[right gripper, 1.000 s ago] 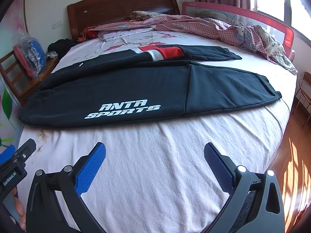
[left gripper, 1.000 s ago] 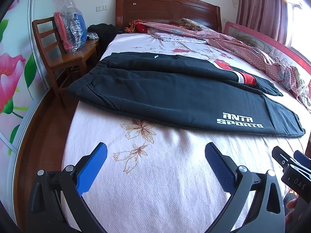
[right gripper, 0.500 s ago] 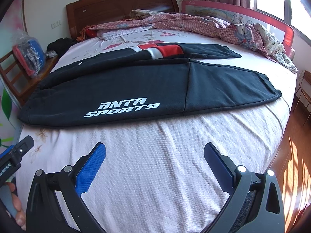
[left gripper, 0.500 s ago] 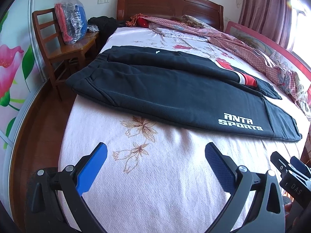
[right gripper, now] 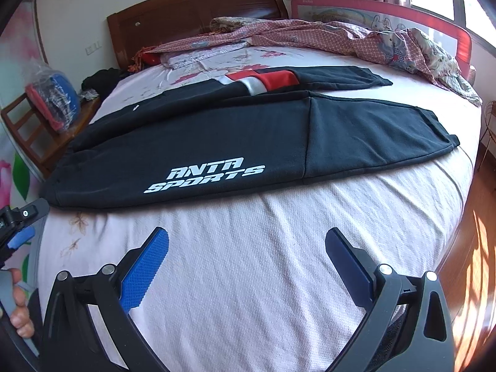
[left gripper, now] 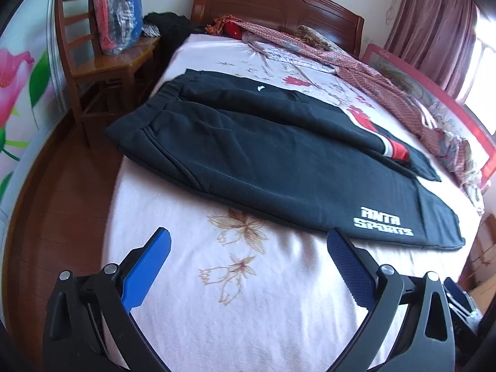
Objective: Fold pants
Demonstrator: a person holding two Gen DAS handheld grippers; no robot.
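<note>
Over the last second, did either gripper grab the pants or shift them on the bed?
No grab. The left gripper has swung left toward the waistband end, so the chair shows larger in its view. The right gripper barely moved. Both stay open and empty above the sheet. The pants lie spread flat across the bed as before, with the quilt unmoved behind them.

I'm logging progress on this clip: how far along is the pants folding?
Done: the pants lie flat across the bed, legs spread apart, no fold made. In hand: nothing; the left gripper and right gripper are both open above bare sheet, short of the near leg with the ANTA SPORTS logo. Left: every fold, probably starting with laying one leg over the other.
</note>
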